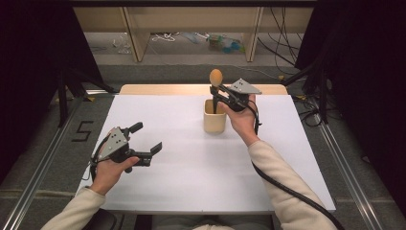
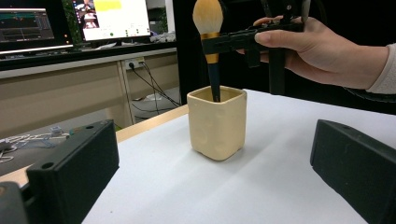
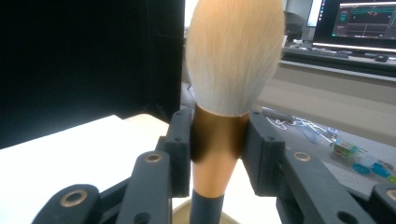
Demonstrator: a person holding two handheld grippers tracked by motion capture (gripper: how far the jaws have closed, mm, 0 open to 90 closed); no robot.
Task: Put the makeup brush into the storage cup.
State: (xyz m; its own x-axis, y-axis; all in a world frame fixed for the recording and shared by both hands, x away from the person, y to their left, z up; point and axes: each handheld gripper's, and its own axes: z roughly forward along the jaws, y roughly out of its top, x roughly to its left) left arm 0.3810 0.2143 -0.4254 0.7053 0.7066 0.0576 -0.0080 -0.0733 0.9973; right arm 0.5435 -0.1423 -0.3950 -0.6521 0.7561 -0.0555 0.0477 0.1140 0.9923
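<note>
Right gripper (image 1: 216, 91) clamps brush (image 1: 216, 76), apparently standing in cup (image 1: 214, 122).

A lab: monitors (image 2: 114, 18), loose cables (image 1: 282, 43), black curtains (image 1: 33, 57).

a white tabletop (image 1: 191, 167) carries one cream square cup (image 1: 214, 116), standing upright near the middle of its far edge.

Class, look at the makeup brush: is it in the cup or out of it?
In. The brush stands upright, handle end below the cup rim, with the right gripper shut on its gold collar.
</note>
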